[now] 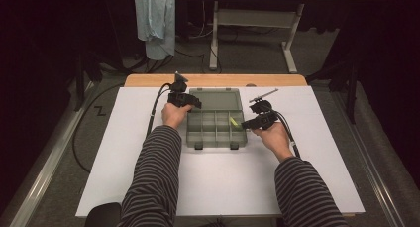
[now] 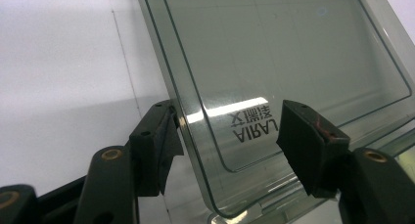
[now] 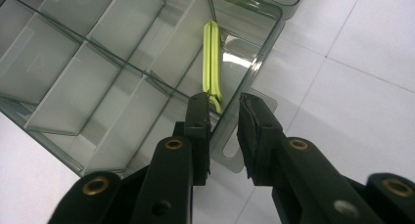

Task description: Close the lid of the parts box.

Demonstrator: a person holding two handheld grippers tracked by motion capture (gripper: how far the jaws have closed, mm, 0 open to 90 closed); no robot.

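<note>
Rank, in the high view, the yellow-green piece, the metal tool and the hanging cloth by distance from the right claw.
From the right claw:
1. Yellow-green piece, just left of it, in a right-hand compartment of the open organizer box.
2. Metal tool, lying on the white table beyond it.
3. Hanging cloth, far back-left, past the table.

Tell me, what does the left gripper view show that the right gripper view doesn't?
Left gripper view: the clear lid with printed lettering, and the left tongs open astride the lid's edge. Right gripper view: divided compartments, a yellow-green piece lying in one, a latch tab, and the right tongs set narrowly about a side wall. Shared: the same clear organiser box and the white tabletop.
</note>
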